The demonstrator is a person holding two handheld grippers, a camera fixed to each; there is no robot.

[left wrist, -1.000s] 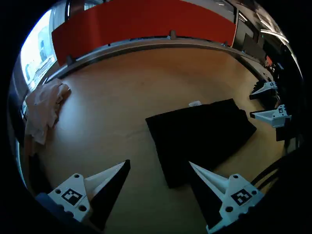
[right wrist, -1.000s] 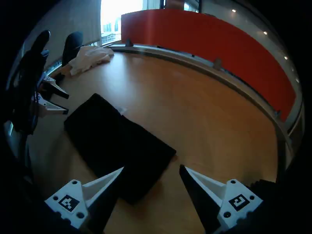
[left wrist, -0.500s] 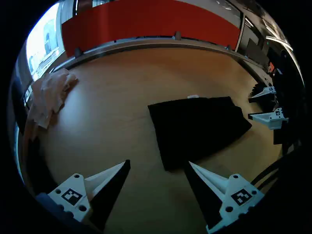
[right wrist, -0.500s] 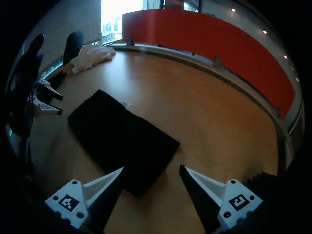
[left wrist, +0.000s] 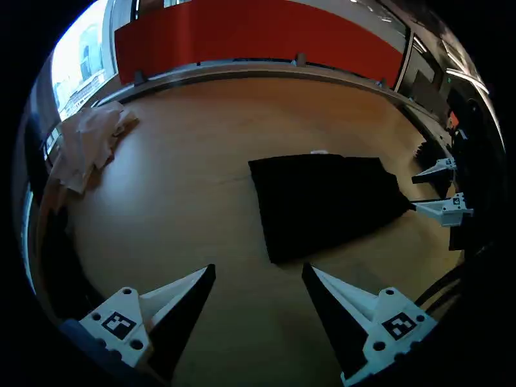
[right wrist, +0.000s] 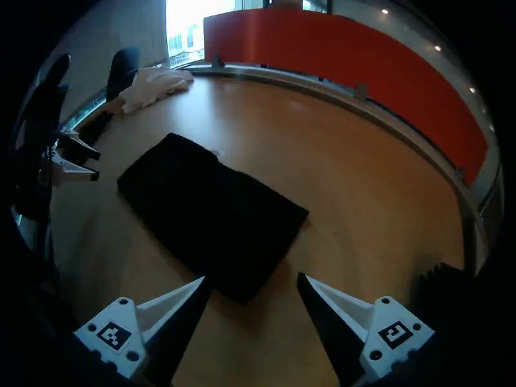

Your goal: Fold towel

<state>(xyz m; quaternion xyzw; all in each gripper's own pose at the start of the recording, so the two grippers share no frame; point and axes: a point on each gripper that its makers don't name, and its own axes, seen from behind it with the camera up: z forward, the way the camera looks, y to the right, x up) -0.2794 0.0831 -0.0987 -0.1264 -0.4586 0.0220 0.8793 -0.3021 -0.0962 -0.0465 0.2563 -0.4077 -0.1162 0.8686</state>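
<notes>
A black towel (left wrist: 326,197) lies folded flat on the wooden table (left wrist: 193,168); the right gripper view has the same black towel (right wrist: 213,209) ahead of the fingers. My left gripper (left wrist: 258,284) hovers open above bare wood just short of the towel's near corner. My right gripper (right wrist: 251,293) is open too, a little back from the towel's near edge. In the left gripper view the right gripper (left wrist: 426,191) sits at the towel's far right corner; in the right gripper view the left gripper (right wrist: 80,158) is off the towel's left end.
A crumpled pale cloth (left wrist: 87,145) lies at the table's far left edge, seen as the same pale cloth (right wrist: 155,87) near a dark chair (right wrist: 122,68). A red partition (left wrist: 258,35) runs along the table's far side.
Both grippers have drawn back from the towel: their fingertips overlapped its near edge a second ago and now hang over bare wood. The towel lies flatter.
</notes>
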